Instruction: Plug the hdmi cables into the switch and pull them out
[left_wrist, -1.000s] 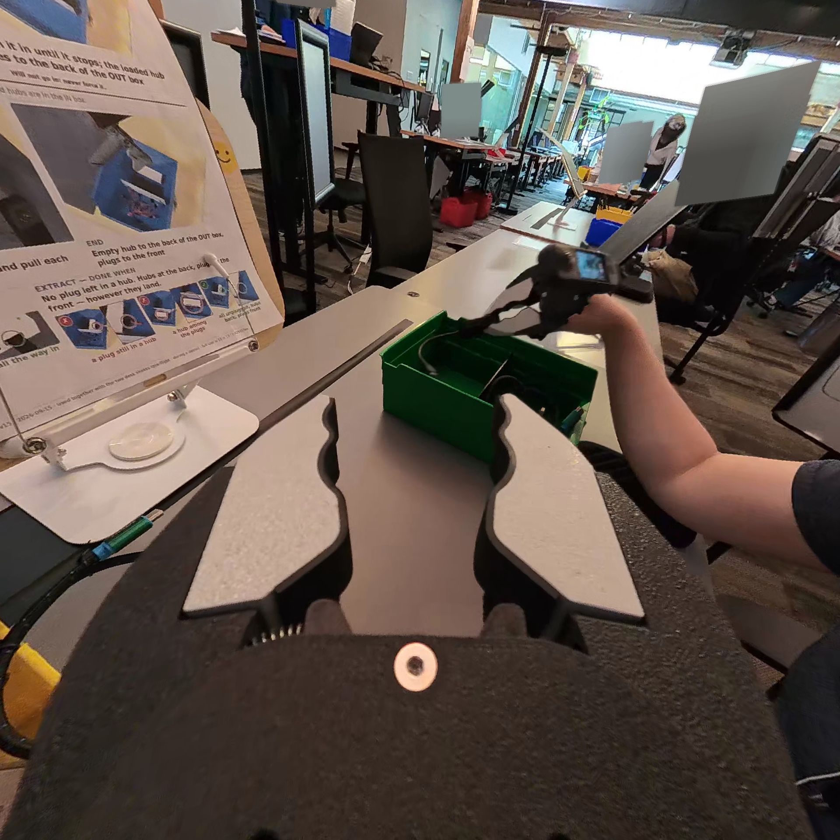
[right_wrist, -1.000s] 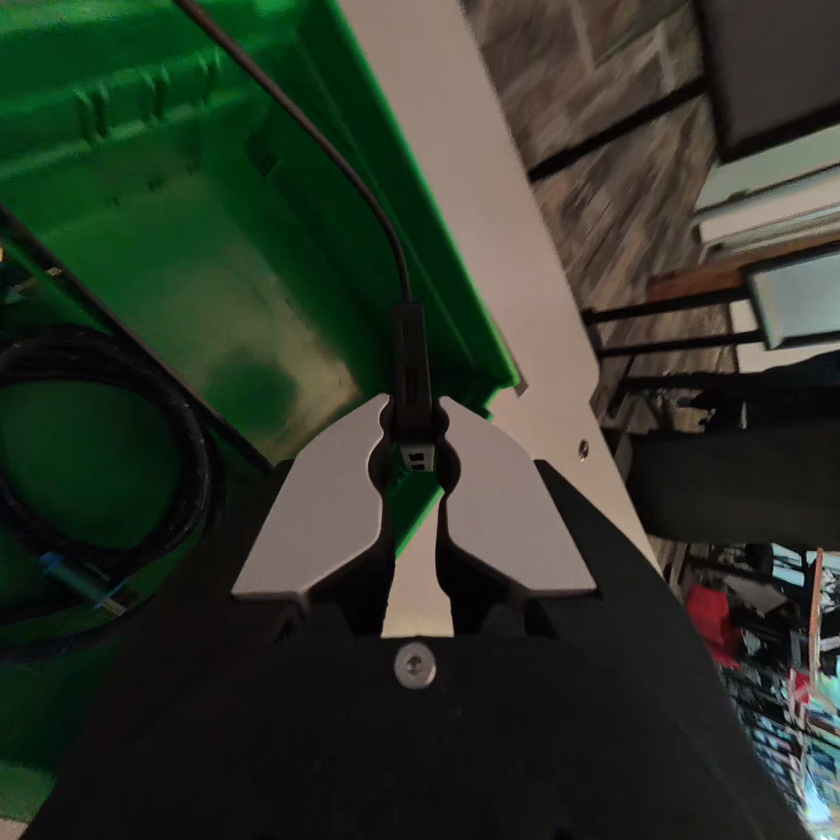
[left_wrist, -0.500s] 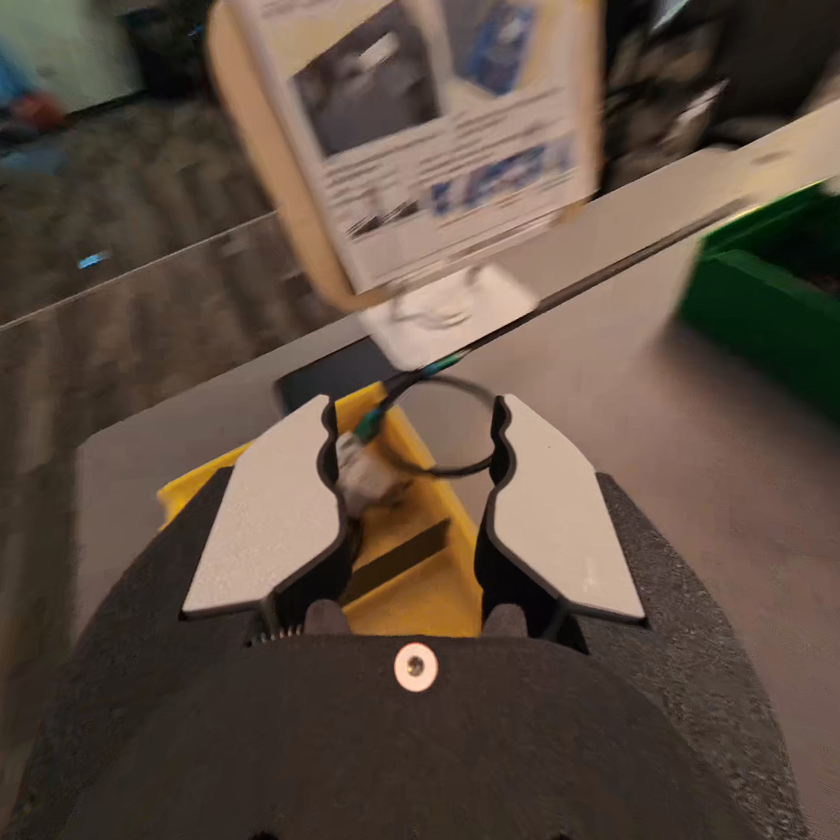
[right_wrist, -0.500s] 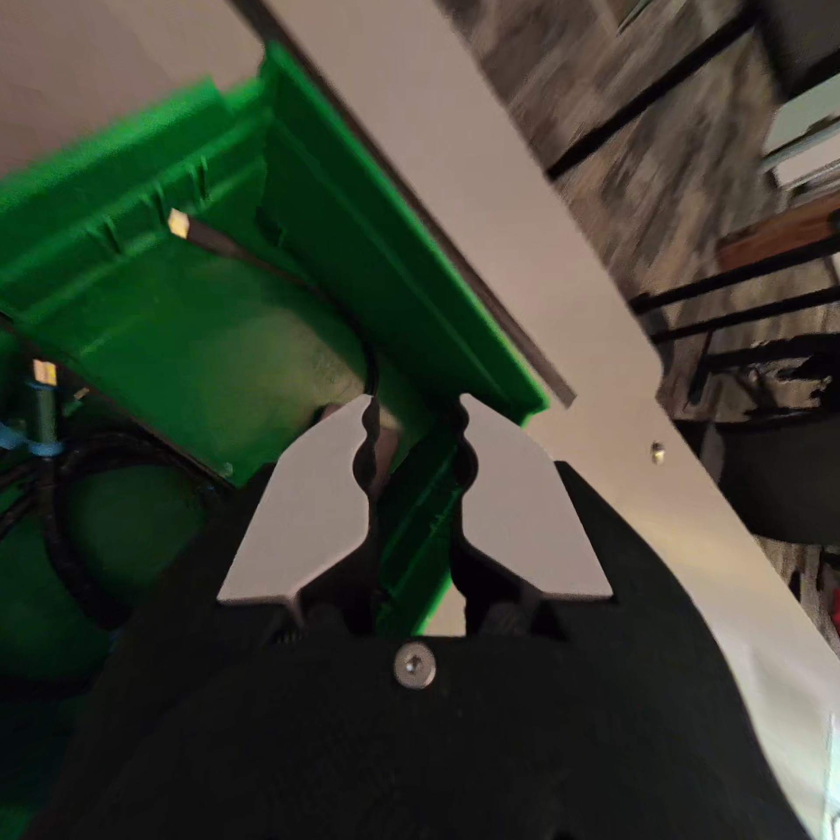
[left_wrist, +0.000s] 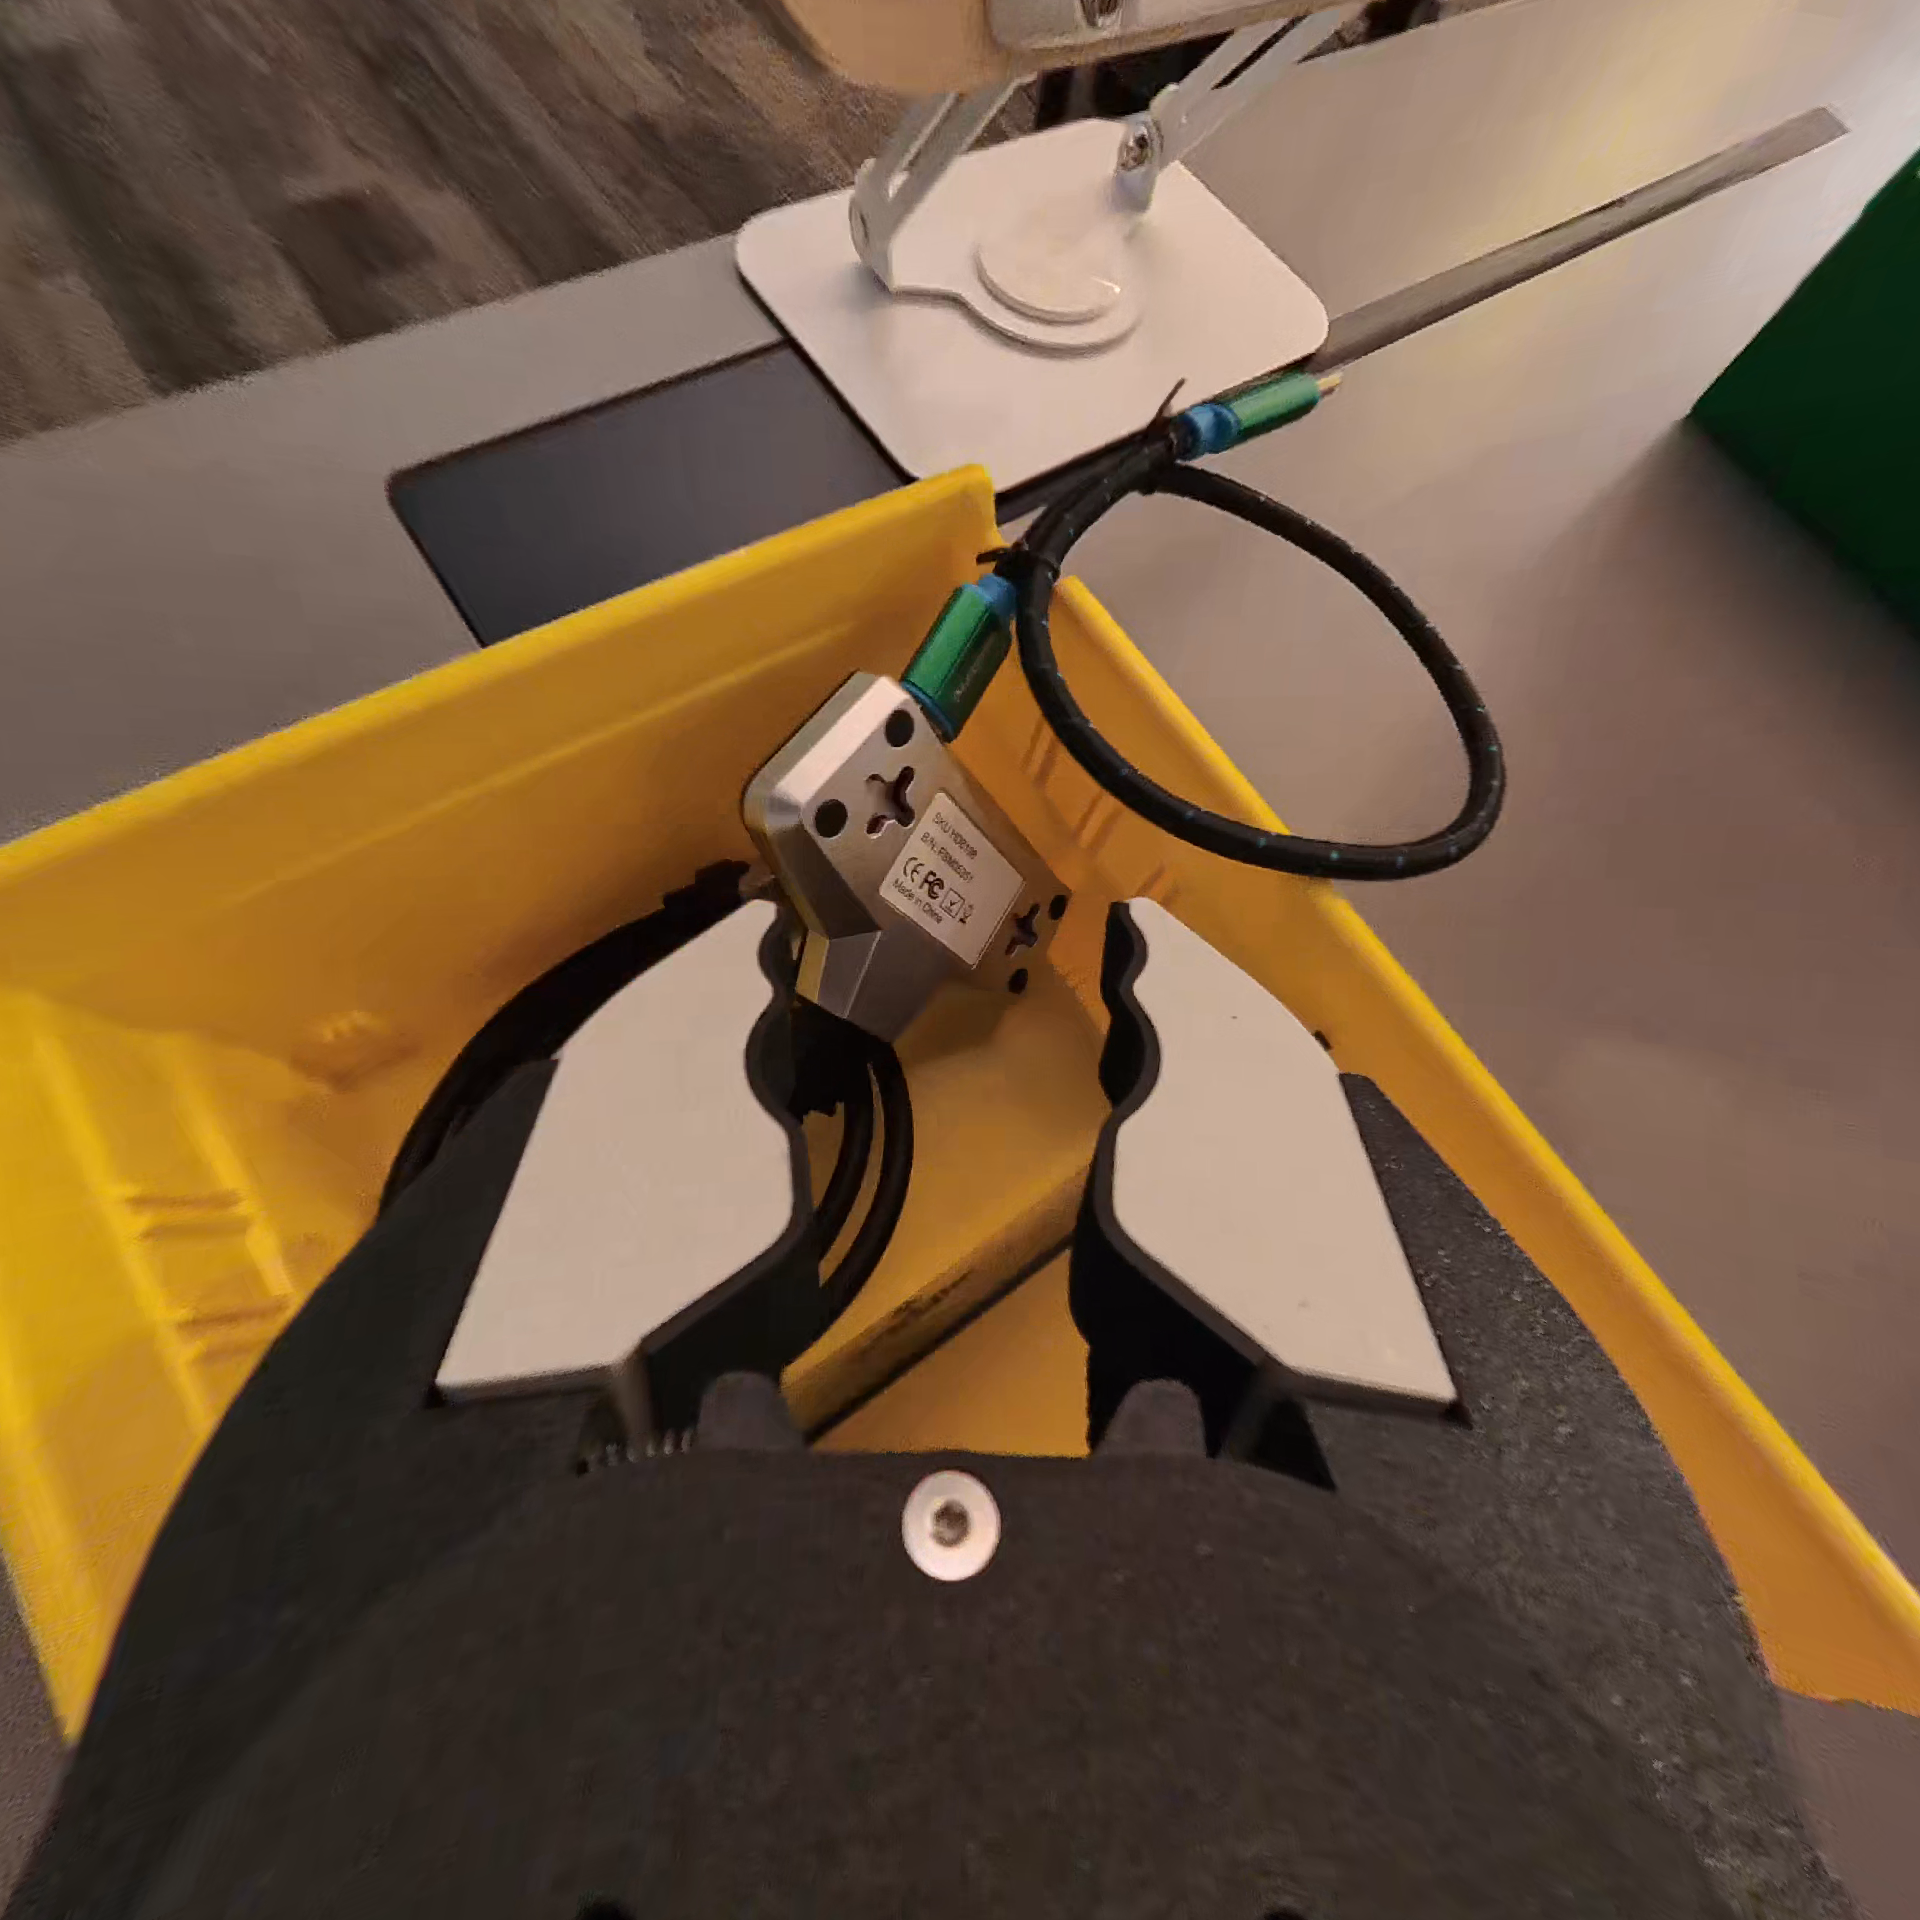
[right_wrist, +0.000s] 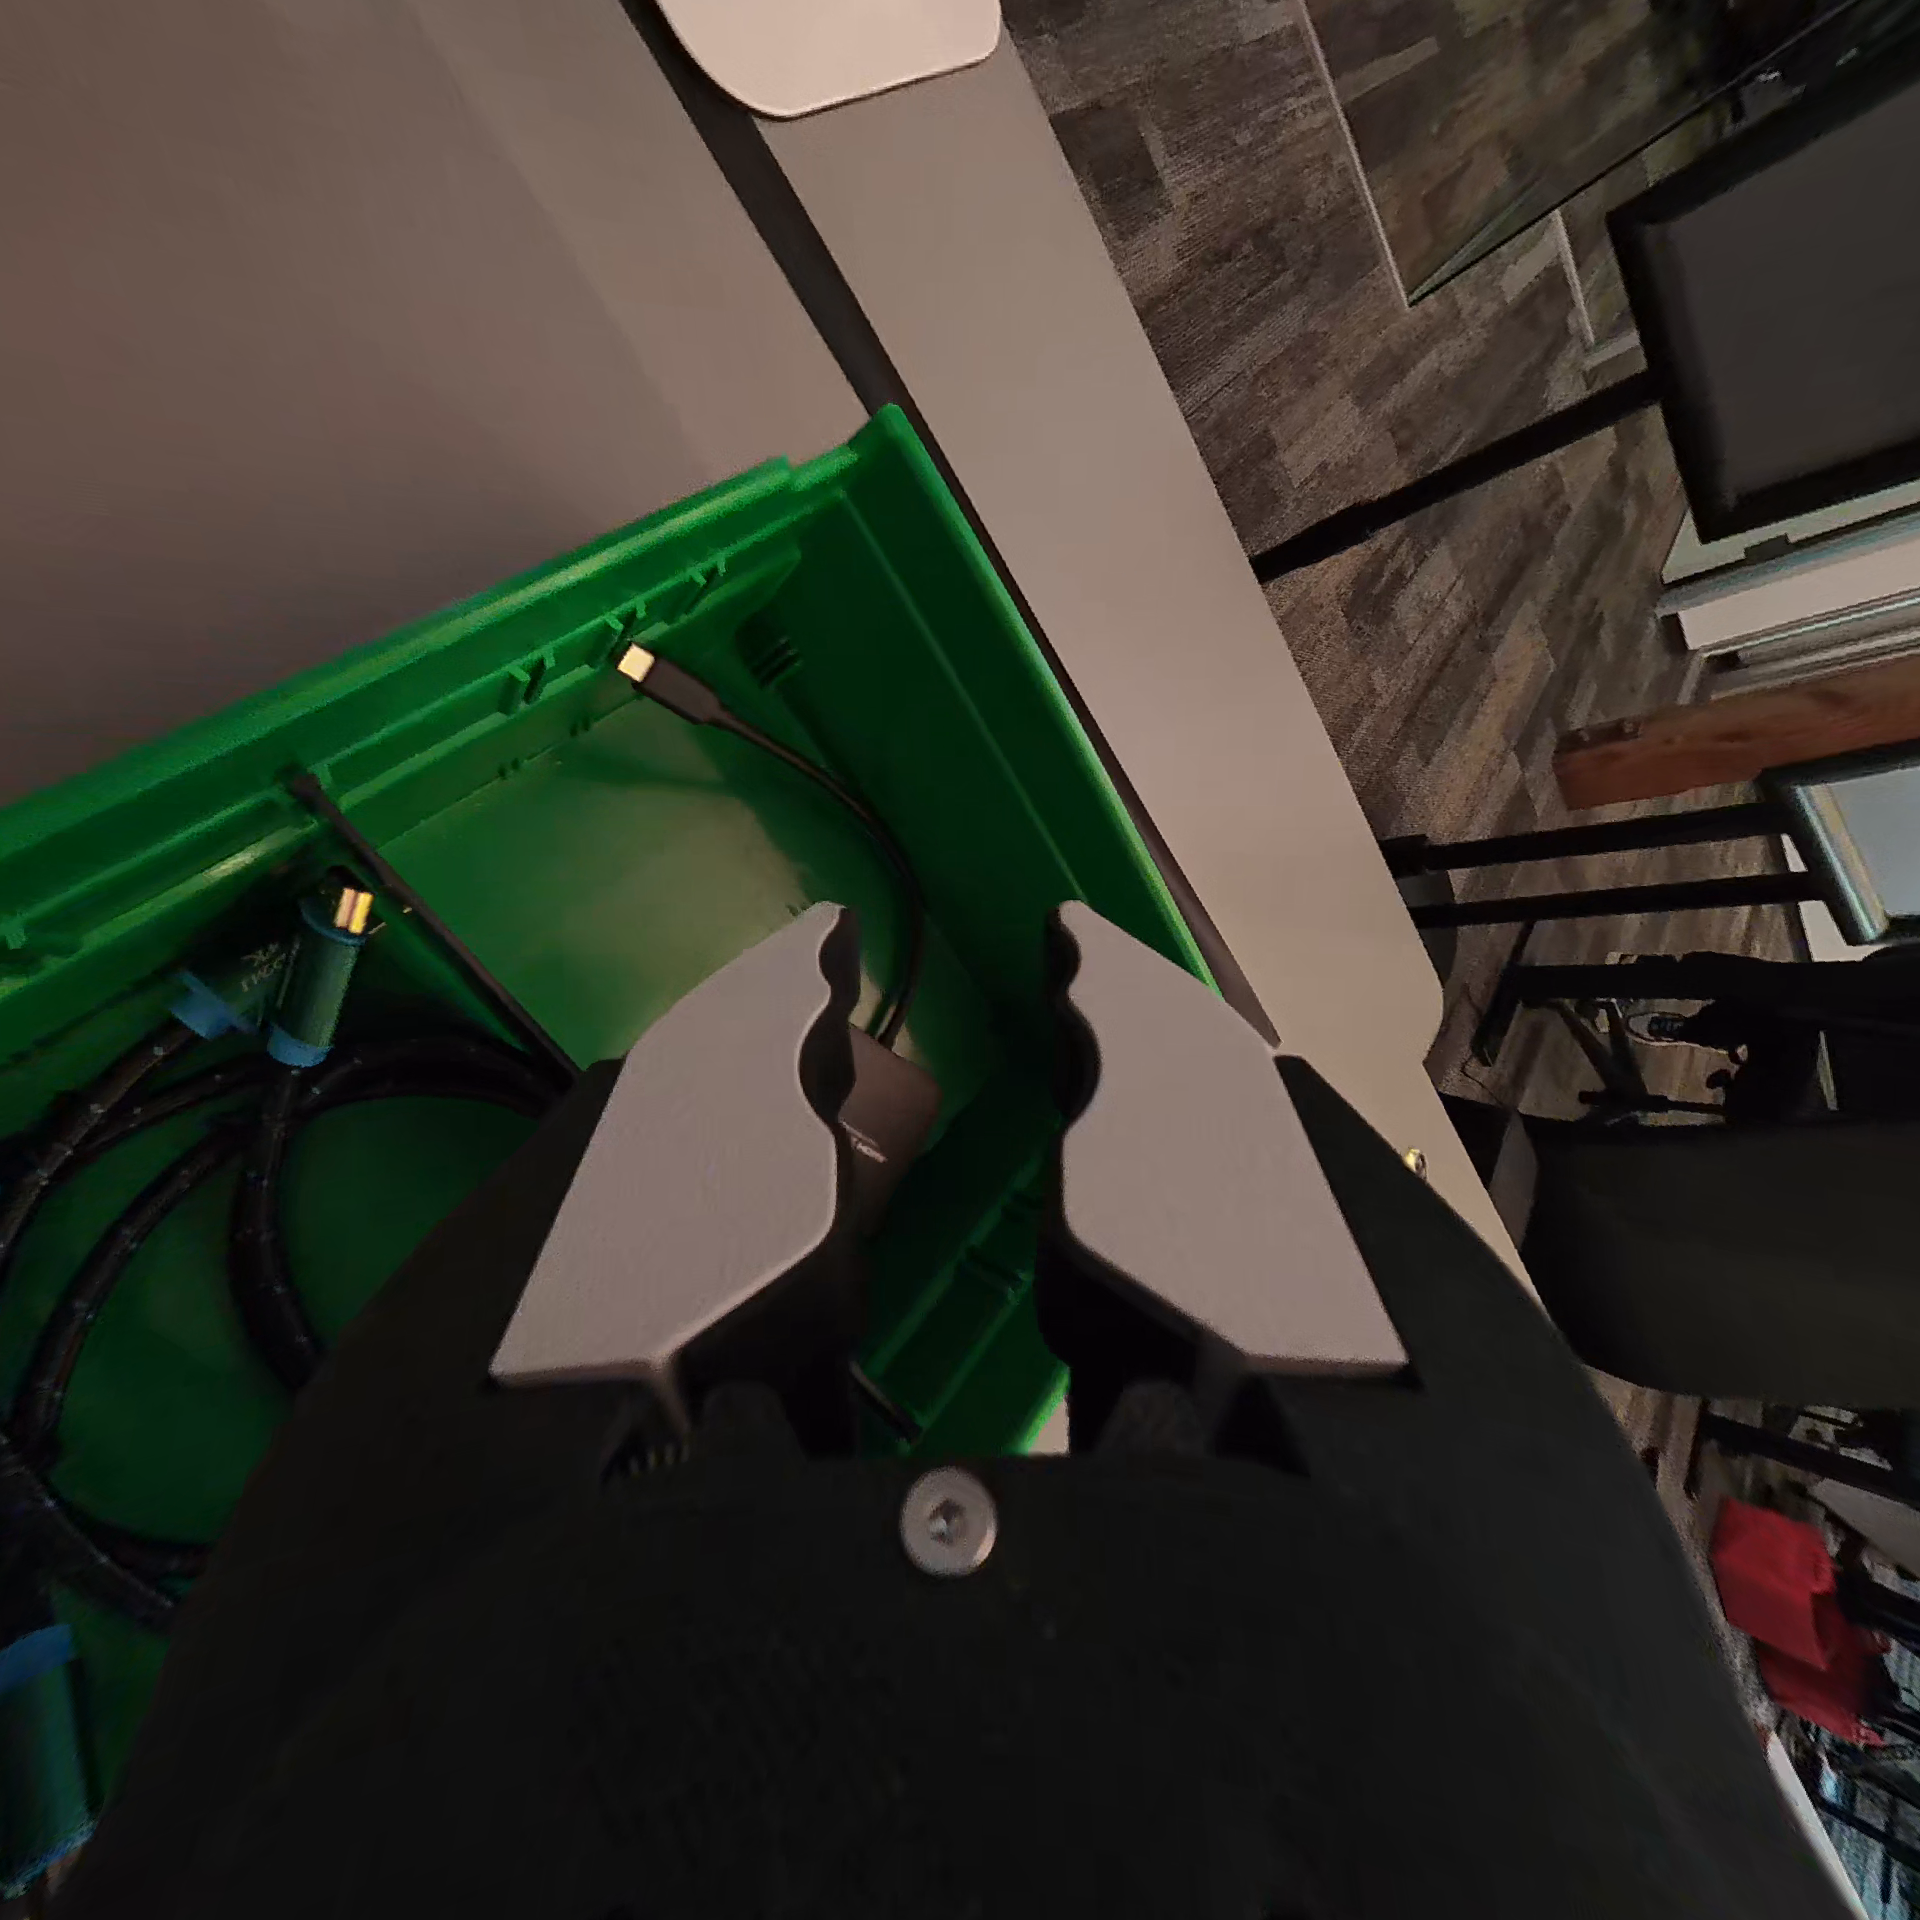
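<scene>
In the left wrist view a silver HDMI switch (left_wrist: 894, 883) leans in the far corner of a yellow bin (left_wrist: 416, 790), label side up. A green HDMI plug (left_wrist: 961, 649) is seated in its far end. Its braided black cable (left_wrist: 1455, 769) loops out over the bin's wall to a second green plug (left_wrist: 1257, 407) on the table. My left gripper (left_wrist: 943, 930) is open, its fingertips at the switch's near end. My right gripper (right_wrist: 945, 930) is open over a green bin (right_wrist: 935, 644), above a small dark box (right_wrist: 888, 1107) with a thin black cable (right_wrist: 831, 774).
More coiled black HDMI cables (right_wrist: 260, 1195) with green plugs lie in the green bin's left compartment. A white stand base (left_wrist: 1039, 281) and a dark flat pad (left_wrist: 623, 488) sit beyond the yellow bin. The green bin's corner (left_wrist: 1839, 416) shows at right. The table edge (right_wrist: 1247, 831) runs beside the green bin. The gap from one gripper's tips to the other's is roughly 55 cm. The green HDMI plug (left_wrist: 961, 649) is about 6 cm from my left fingertips and 50 cm from my right.
My left gripper swung left from facing the green bin and came down into the yellow bin at the switch. My right gripper opened and let go of the thin black cable's plug.
</scene>
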